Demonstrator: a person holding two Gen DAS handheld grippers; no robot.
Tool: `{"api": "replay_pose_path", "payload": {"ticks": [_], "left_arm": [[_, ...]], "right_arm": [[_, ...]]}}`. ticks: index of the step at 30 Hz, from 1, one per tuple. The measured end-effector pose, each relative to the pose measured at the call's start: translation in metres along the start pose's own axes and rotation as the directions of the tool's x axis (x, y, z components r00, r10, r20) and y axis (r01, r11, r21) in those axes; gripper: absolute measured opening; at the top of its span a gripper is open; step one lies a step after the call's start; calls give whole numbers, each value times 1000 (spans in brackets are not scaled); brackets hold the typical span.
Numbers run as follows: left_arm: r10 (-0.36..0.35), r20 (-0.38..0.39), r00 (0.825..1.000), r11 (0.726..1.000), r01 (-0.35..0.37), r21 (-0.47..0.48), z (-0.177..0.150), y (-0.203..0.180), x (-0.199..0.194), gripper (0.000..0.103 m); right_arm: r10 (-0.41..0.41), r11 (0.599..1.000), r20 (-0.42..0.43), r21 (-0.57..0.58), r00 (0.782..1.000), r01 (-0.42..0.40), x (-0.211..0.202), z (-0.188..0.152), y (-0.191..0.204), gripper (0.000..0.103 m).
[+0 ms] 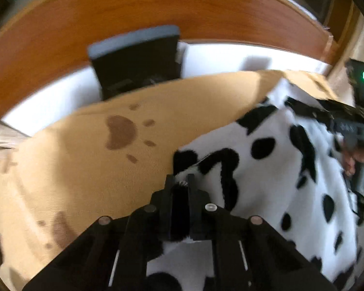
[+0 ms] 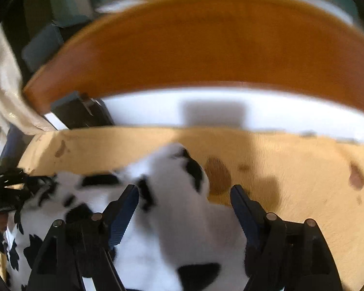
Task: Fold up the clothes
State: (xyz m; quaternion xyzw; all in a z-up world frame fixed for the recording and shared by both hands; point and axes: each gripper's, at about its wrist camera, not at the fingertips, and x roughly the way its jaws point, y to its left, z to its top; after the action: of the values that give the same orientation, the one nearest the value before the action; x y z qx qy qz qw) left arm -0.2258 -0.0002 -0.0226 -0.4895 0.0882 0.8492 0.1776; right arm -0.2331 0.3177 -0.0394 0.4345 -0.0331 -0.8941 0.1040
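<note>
**Left gripper clamped on garment, right gripper open**

Your left gripper (image 1: 182, 181) has its jaws together on an edge of the black-and-white spotted garment (image 1: 267, 169), which lies on the tan paw-print blanket (image 1: 85, 157). Your right gripper (image 2: 184, 194) holds its jaws apart over the garment's far end. Only the left view shows the dark case (image 1: 138, 60) near the wooden headboard (image 1: 157, 9).

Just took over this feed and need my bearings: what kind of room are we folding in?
Probably a bedroom. The spotted fleece garment lies on a tan paw-print blanket over a white mattress, backed by a curved wooden headboard.
</note>
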Motion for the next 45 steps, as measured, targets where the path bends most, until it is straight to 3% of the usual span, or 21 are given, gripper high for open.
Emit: {"api": "replay_pose_path", "payload": {"ticks": [1, 2, 4, 7, 9, 11, 16, 19, 21, 22, 23, 24, 25, 27, 29, 32, 35, 38, 41, 45], "left_arm": [[39, 22, 999, 999, -39, -5, 1, 0, -6, 10], [78, 43, 996, 997, -77, -11, 1, 0, -12, 10], [180, 116, 977, 984, -178, -25, 9, -5, -25, 9], [283, 215, 935, 957, -289, -2, 19, -21, -43, 9], [347, 259, 901, 931, -364, 20, 25, -34, -42, 9], [388, 268, 882, 910, -412, 36, 31, -40, -33, 9], [432, 181, 884, 888, -452, 88, 23, -37, 10, 9], [452, 144, 880, 872, -470, 138, 13, -38, 37, 13], [454, 151, 878, 870, -473, 138, 12, -34, 27, 23], [455, 155, 877, 869, -475, 138, 12, -32, 22, 28], [456, 158, 876, 868, -477, 138, 12, -30, 16, 41], [457, 162, 875, 867, -478, 138, 12, -28, 11, 53], [454, 174, 874, 874, -475, 104, 9, -21, 0, 58], [437, 195, 878, 897, -443, -14, -5, 1, -35, 87], [368, 193, 910, 930, -360, -77, -30, 11, -64, 89], [239, 184, 954, 965, -211, -158, -74, 20, -104, 89], [58, 155, 986, 975, -23, -220, -129, 14, -133, 89], [-105, 112, 988, 947, 133, -291, -186, 11, -154, 89], [-220, 78, 972, 904, 234, -358, -241, 4, -169, 89], [-188, 100, 977, 936, 209, -282, -290, -23, -198, 89]], "right_arm": [[-4, 1000, -14, 2, 1000, 4, 3, -2, 0, 66], [9, 1000, -14, 0, 1000, -9, 0, -4, 2, 34], [10, 1000, -1, -2, 1000, -10, -8, -4, 8, 22], [-65, 996, 85, -55, 994, 70, -27, 1, 26, 16], [-132, 987, 151, -67, 980, 143, -38, 8, 34, 16], [-179, 979, 200, -62, 963, 195, -43, 15, 38, 16], [-221, 968, 133, -86, 966, 234, -12, 13, 32, 16], [-190, 977, 83, -83, 978, 197, 0, 8, 24, 19], [-158, 985, 60, -64, 986, 161, 3, 7, 17, 34], [-160, 985, 62, -55, 985, 163, -3, 7, 13, 59], [-162, 985, 64, -45, 985, 165, -8, 7, 10, 73], [-164, 985, 67, -37, 984, 167, -13, 7, 6, 74], [-161, 986, 80, -39, 984, 165, -23, 6, 4, 74], [-158, 986, 114, -43, 981, 164, -53, 0, -5, 74], [-149, 987, 152, -41, 977, 157, -87, -8, -11, 74], [-107, 993, 208, -18, 972, 113, -147, -46, -27, 80], [-83, 996, 198, -17, 977, 88, -180, -99, -25, 81], [-58, 998, 189, -16, 980, 62, -213, -151, -22, 81], [-33, 999, 180, -15, 983, 37, -246, -204, -20, 81], [-2, 1000, 168, -16, 986, 4, -289, -274, -16, 81]]}}
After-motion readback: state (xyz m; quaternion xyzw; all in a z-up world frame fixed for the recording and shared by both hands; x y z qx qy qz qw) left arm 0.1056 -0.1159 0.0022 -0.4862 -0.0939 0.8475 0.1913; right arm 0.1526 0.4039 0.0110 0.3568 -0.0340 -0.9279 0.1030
